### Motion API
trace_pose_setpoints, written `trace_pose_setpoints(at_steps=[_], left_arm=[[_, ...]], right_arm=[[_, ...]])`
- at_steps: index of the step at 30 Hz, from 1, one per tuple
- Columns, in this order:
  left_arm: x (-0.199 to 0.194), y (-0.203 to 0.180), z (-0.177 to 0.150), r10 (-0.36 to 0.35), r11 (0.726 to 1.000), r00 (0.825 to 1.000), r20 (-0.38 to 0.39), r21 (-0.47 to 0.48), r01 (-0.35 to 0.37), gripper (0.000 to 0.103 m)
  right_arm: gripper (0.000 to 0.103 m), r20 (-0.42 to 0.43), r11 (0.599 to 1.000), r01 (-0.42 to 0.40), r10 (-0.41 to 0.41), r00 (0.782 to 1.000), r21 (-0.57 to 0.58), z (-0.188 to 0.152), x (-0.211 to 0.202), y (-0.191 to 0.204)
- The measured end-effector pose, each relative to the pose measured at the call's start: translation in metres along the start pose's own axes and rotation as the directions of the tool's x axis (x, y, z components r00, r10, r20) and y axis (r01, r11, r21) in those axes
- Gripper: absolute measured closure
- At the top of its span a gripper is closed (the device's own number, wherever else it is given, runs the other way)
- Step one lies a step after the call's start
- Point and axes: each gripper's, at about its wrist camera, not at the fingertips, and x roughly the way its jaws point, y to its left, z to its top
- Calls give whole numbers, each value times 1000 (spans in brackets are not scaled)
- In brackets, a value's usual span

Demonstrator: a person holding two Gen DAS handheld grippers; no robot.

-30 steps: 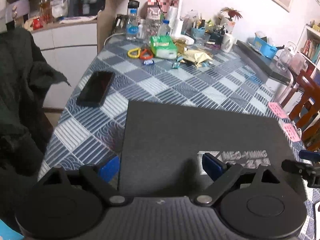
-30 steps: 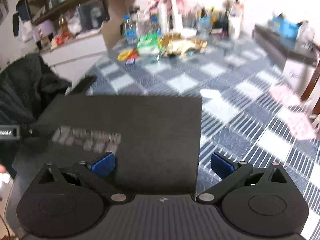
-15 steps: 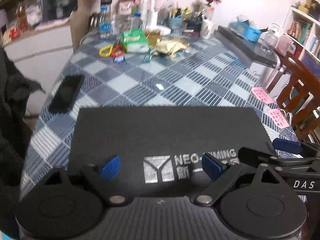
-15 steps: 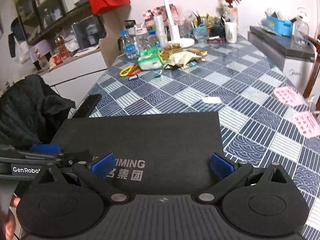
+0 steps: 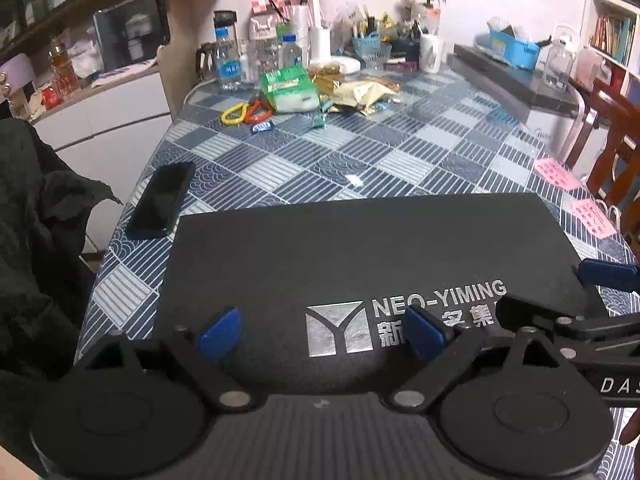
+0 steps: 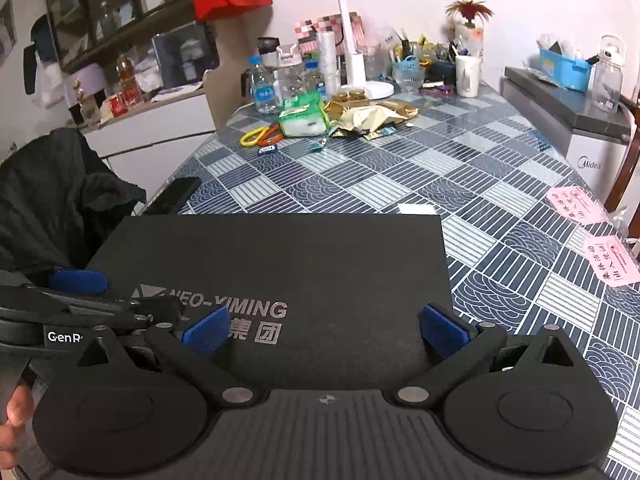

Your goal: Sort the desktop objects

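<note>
Grippers, left [image 5: 322, 332] and right [image 6: 325, 330], gape empty above black box [image 5: 360, 248]; only left view shows phone [image 5: 162, 200] fully, seemingly untouched.

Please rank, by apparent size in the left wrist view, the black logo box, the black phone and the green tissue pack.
1. Black logo box, largest, though nearest the camera.
2. Black phone.
3. Green tissue pack, though farthest away.

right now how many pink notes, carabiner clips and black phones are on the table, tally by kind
pink notes: 2
carabiner clips: 2, one yellow, one orange
black phones: 1
total: 5
</note>
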Motion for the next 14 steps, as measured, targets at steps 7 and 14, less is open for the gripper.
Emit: trace_pose_setpoints(at_steps=[7,14], left_arm=[[1,-1,1,5,1000,1000,4,-1,-5,0],[3,1,0,4,1000,1000,15,-2,-4,0]], right_arm=[[0,1,1000,5,-5,1000,-9,0,0,2],[0,2,1000,11,-11,1000,-7,0,1,2]])
